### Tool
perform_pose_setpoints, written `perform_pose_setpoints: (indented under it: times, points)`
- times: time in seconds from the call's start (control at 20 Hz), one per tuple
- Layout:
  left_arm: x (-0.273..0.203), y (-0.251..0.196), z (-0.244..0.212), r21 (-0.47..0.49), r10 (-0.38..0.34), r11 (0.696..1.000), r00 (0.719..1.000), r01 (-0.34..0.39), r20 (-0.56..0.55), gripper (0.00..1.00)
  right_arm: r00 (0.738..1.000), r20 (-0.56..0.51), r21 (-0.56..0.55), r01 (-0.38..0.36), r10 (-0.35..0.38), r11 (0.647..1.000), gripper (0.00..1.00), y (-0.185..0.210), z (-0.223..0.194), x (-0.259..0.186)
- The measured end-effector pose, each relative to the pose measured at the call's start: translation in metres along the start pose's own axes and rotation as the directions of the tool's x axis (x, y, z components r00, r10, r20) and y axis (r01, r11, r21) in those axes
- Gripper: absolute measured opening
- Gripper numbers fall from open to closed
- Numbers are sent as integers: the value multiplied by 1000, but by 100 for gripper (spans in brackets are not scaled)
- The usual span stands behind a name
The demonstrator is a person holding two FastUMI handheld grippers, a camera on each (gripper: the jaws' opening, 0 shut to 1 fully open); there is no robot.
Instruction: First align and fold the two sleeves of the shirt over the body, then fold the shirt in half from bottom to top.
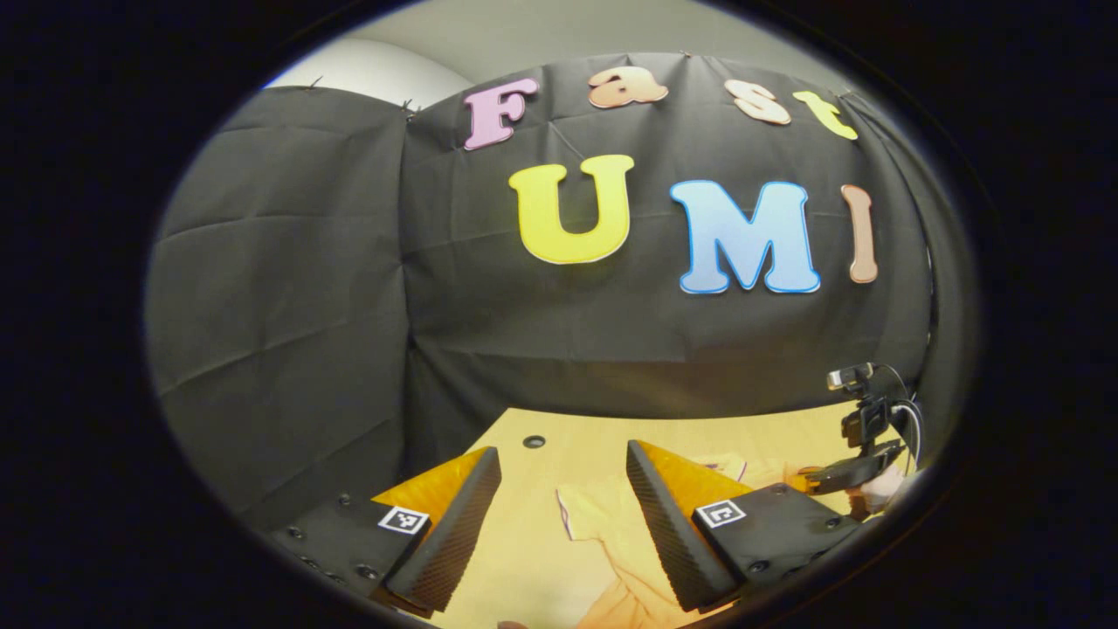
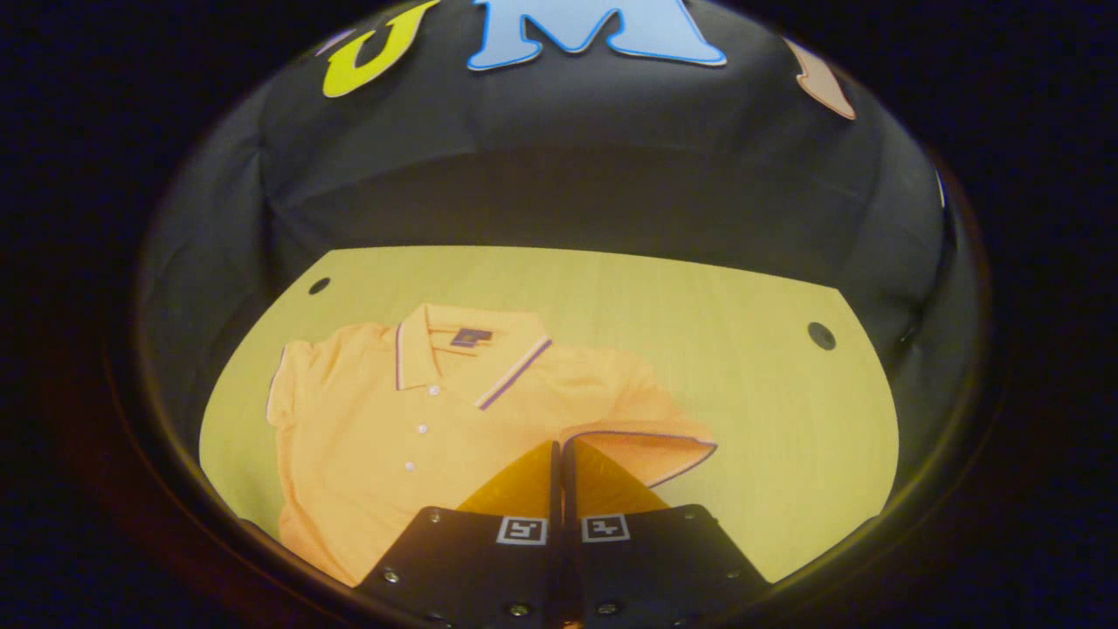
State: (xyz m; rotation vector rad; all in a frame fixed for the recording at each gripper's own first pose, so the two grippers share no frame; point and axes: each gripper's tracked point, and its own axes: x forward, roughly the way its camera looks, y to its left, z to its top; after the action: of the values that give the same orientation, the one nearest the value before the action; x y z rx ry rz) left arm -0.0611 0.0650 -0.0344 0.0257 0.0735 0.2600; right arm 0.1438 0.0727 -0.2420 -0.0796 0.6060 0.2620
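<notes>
1. While no container is in sight, an orange short-sleeved polo shirt (image 2: 393, 428) with purple-trimmed collar lies flat on the pale wooden table (image 2: 769, 419), collar toward the black cloth wall (image 2: 611, 175) – its long axis runs from wall to viewer.
2. Fingers of the right gripper (image 2: 557, 454) are pressed together at the shirt's sleeve (image 2: 646, 450); whether cloth is pinched, I cannot tell.
3. Spread wide, the left gripper (image 1: 563, 489) hangs above the other sleeve (image 1: 603, 515) – the sleeve shows between its fingers.
</notes>
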Motion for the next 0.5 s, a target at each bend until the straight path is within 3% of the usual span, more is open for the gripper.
perform_pose_setpoints:
  times: [0.25,0.5]
  points:
    - [-13,24,-8,-2,48,999,999,-48,-13,97,996,-45,-117,-76,71,990,0,55,-11,15]
    - [-21,42,-17,-5,73,997,997,-73,-29,98,987,-131,-193,-112,88,975,0,79,-39,28]
